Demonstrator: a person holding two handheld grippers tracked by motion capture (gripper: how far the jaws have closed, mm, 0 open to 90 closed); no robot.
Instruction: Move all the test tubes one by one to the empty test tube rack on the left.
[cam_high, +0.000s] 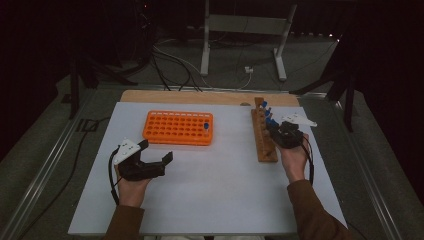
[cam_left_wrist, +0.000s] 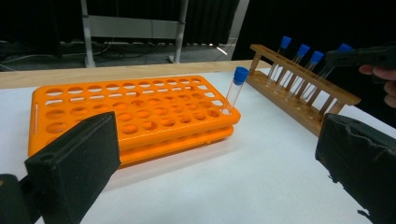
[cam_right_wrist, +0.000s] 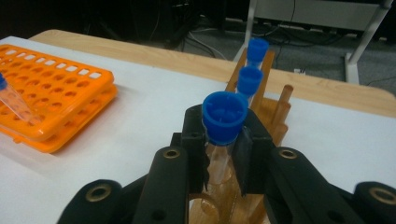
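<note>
Dark curtains and a grey metal frame (cam_high: 245, 30) are standing behind the counter (cam_high: 220, 200), which is covered by a white sheet with a strip of bare wood along its far edge. Cables are lying on the floor beyond it.

An orange tube rack (cam_high: 177, 127) is sitting in the upper left part of the counter in the high view. One blue-capped test tube (cam_left_wrist: 235, 88) is standing in a hole at its near right corner, a little tilted.

A wooden tube rack (cam_high: 263, 132) is lying at the upper right of the counter, running away from the person. Several blue-capped tubes (cam_left_wrist: 299, 63) are leaning in it in a row.

The left gripper (cam_high: 155, 152) is resting low at the lower left of the counter, near the orange rack but apart from it. Its jaws are standing wide apart and nothing is between them. The person's left hand (cam_high: 132, 187) is holding it from below.

The right gripper (cam_right_wrist: 223, 149) is at the wooden rack. Its jaws are pressing from both sides on the nearest tube (cam_right_wrist: 223, 116), just under the blue cap, while the tube's lower part is sitting in the rack. The right hand (cam_high: 294, 160) is holding this gripper.
</note>
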